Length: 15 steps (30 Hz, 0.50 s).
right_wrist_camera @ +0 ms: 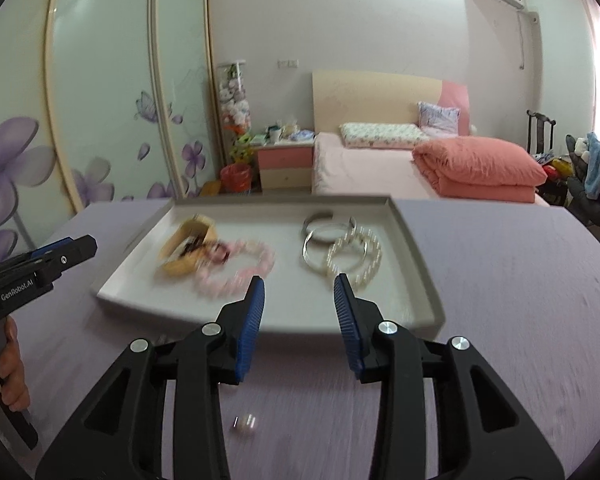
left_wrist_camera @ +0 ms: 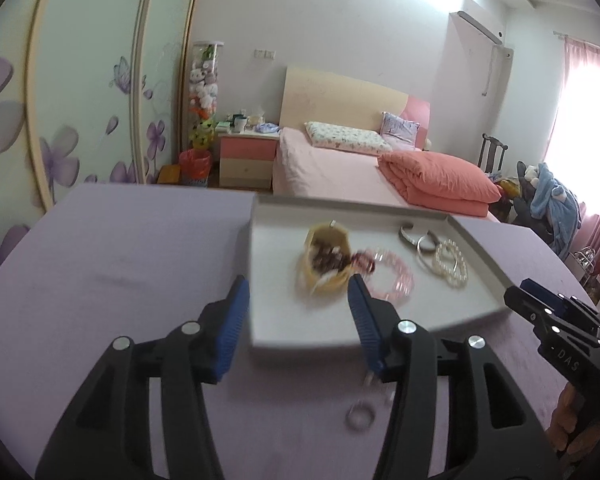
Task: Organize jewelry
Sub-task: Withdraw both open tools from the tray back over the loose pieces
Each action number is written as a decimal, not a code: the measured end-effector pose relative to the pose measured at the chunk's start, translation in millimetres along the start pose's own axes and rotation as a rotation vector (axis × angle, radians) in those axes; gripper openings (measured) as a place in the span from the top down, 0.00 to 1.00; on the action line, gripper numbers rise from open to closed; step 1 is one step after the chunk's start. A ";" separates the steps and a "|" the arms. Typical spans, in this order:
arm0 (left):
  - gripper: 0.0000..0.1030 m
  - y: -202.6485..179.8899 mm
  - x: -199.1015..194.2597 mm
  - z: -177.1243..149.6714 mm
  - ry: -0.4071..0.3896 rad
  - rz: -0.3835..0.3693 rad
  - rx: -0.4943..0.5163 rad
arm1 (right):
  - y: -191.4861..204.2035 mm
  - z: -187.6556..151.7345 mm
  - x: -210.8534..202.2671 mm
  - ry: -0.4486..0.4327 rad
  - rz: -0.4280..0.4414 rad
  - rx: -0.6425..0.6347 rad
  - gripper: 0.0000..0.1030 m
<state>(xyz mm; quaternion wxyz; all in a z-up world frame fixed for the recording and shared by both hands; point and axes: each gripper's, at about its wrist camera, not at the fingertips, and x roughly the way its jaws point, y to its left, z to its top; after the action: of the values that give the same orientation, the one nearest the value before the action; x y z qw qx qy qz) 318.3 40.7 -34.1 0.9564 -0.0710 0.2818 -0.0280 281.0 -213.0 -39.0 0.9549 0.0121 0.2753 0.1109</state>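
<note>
A white tray [left_wrist_camera: 476, 296] [right_wrist_camera: 416, 264] lies on the purple table. It holds a small yellow box [left_wrist_camera: 327, 258] [right_wrist_camera: 188, 250] with dark jewelry in it, a pink bead bracelet [left_wrist_camera: 396, 276] [right_wrist_camera: 240, 268], pearl bracelets [left_wrist_camera: 452, 264] [right_wrist_camera: 358, 258] and silver bangles [left_wrist_camera: 418, 240] [right_wrist_camera: 320, 232]. A small ring [left_wrist_camera: 360, 416] [right_wrist_camera: 245, 423] lies on the table in front of the tray. My left gripper [left_wrist_camera: 298, 300] is open and empty over the tray's near left corner. My right gripper [right_wrist_camera: 299, 294] is open and empty at the tray's near edge.
The purple table [left_wrist_camera: 112, 280] [right_wrist_camera: 500, 300] stretches left and right of the tray. Behind it stand a pink bed [left_wrist_camera: 340, 168], a nightstand [left_wrist_camera: 246, 160] and a flowered wardrobe [left_wrist_camera: 80, 100]. The right gripper [left_wrist_camera: 556, 320] shows at the left view's right edge.
</note>
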 end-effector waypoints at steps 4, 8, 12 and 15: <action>0.47 11.6 -19.4 -18.5 0.017 0.027 0.005 | 4.8 -17.2 -11.9 0.052 0.011 -0.001 0.63; 0.45 20.4 -34.0 -32.6 0.030 0.041 0.008 | 7.2 -32.5 -18.8 0.108 0.018 0.005 0.63; 0.45 26.0 -40.3 -39.2 0.041 0.037 0.000 | 7.1 -41.8 -21.9 0.151 0.022 0.040 0.63; 0.45 26.3 -38.6 -38.6 0.042 0.043 -0.002 | 8.6 -45.0 -18.9 0.186 0.025 0.053 0.63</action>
<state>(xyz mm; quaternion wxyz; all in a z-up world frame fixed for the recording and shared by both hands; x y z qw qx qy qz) 265.2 65.7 -49.5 0.9506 -0.0653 0.3033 -0.0087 239.9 -210.5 -66.6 0.9230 0.0307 0.3655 0.1162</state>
